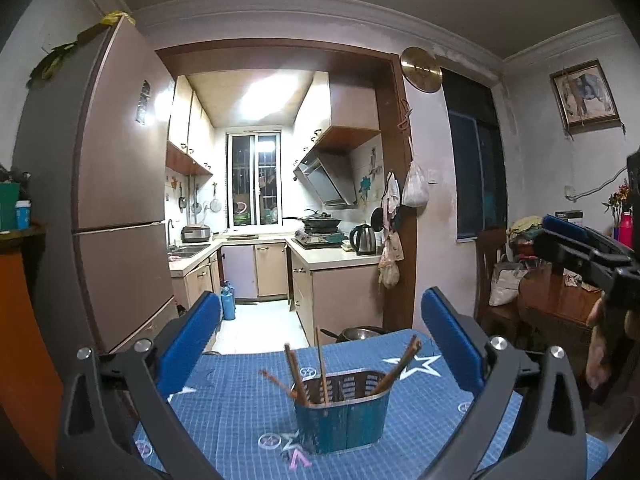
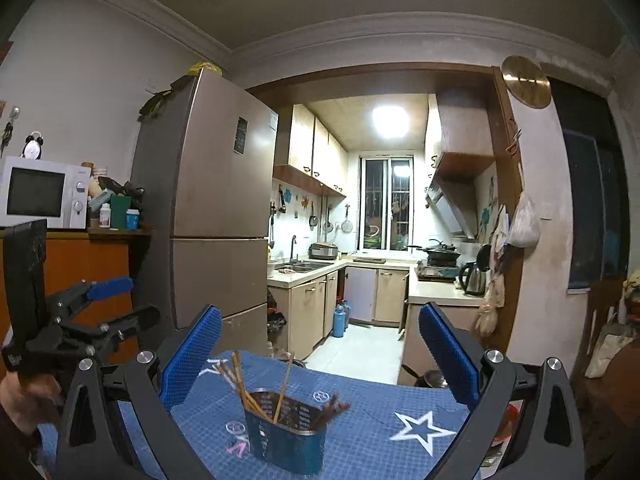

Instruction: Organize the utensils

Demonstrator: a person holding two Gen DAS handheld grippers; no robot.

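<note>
Already the chopsticks stand loose in the blue utensil holder on the star-patterned tablecloth, splayed toward both ends of it, while the left gripper and the right gripper hover above the near side with fingers spread wide and nothing between them. The likely trouble is the holder's lightness: a finger catching a leaning stick could lever the holder over or drag it across the cloth. Sticks fanned this far apart also risk slipping out of a pinch.
</note>
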